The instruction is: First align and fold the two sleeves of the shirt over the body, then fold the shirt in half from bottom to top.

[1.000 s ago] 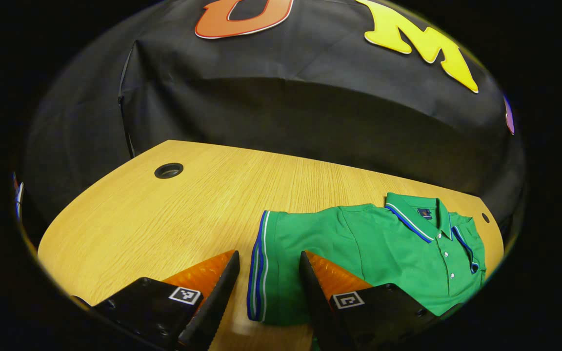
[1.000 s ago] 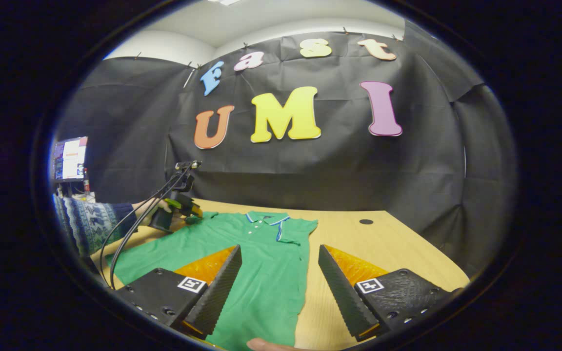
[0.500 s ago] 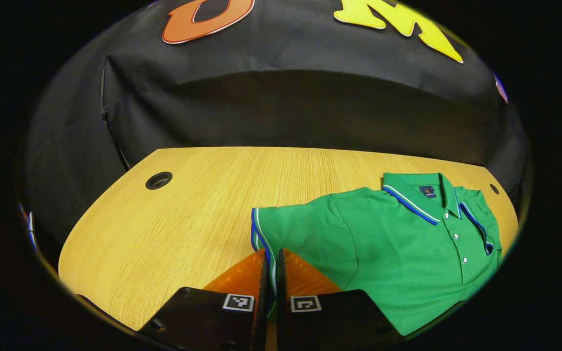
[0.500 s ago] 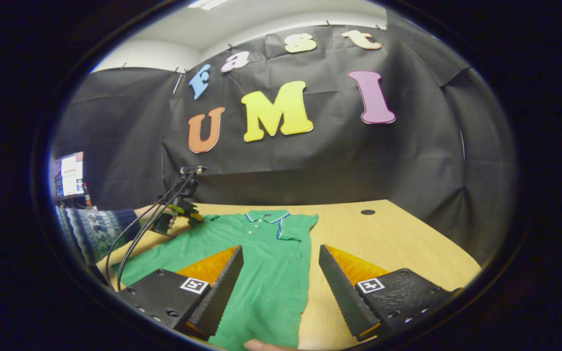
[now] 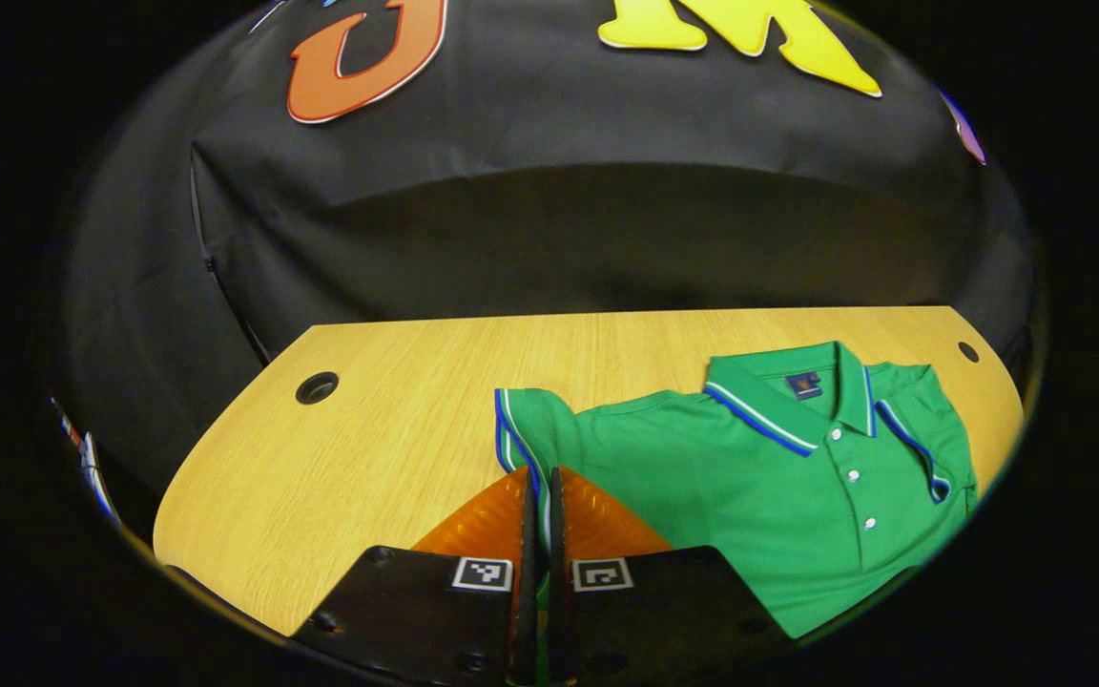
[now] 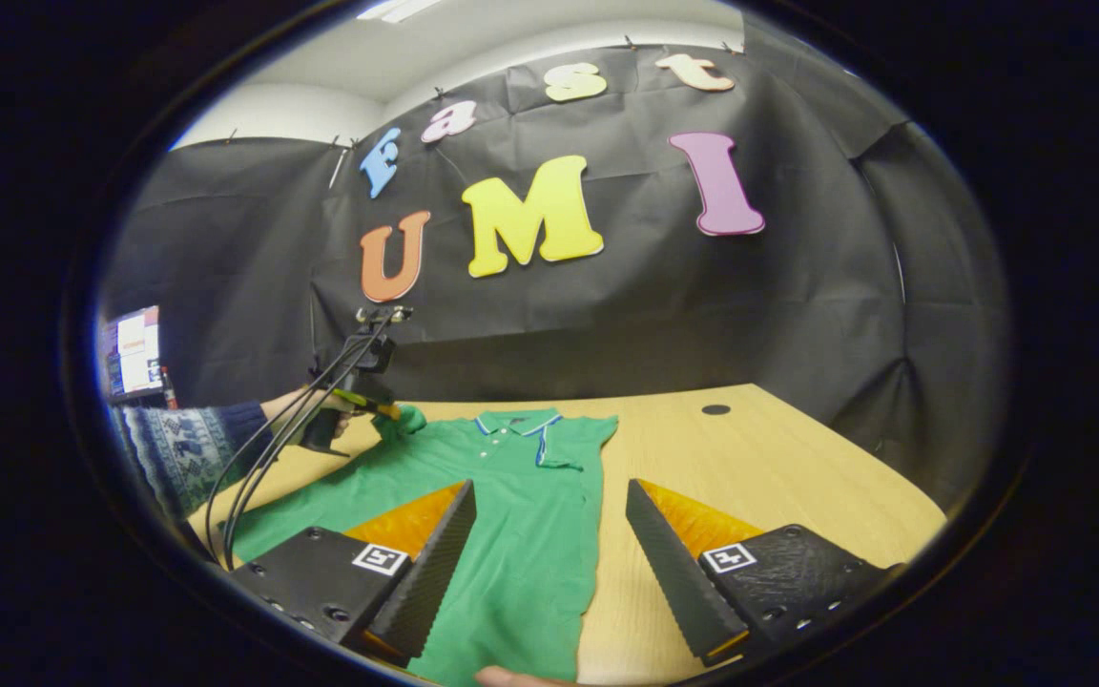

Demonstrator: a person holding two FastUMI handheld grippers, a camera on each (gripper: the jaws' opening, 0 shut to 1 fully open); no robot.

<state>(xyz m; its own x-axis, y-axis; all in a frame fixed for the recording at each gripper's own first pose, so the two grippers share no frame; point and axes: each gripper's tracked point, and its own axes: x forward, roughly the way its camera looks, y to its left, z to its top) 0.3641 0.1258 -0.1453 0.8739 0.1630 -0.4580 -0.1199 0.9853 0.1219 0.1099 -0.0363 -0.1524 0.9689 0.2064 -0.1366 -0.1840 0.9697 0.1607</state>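
A green polo shirt (image 5: 798, 496) with blue and white trim lies on the wooden table (image 5: 397, 420). In the left gripper view my left gripper (image 5: 540, 487) is shut on the striped cuff of the shirt's sleeve (image 5: 523, 434), which is raised off the table and bunched. The right gripper view shows the same shirt (image 6: 521, 534) lengthwise, collar far. My right gripper (image 6: 549, 515) stands open above the shirt's lower body, with nothing between its fingers. In that view the left gripper (image 6: 370, 405), held by a hand with a patterned sleeve (image 6: 187, 448), grips the far left sleeve. The shirt's other sleeve (image 6: 580, 444) lies folded over the body.
The table has a round cable hole (image 5: 317, 387) at the far left and another hole (image 6: 715, 409) on the right side. Cables (image 6: 263, 458) trail from the left gripper. A screen (image 6: 134, 348) stands at the left edge. A fingertip (image 6: 502, 676) shows at the bottom.
My left gripper went from open around the sleeve cuff to shut on it, then lifted the cuff off the table. The right gripper stayed open over the shirt.
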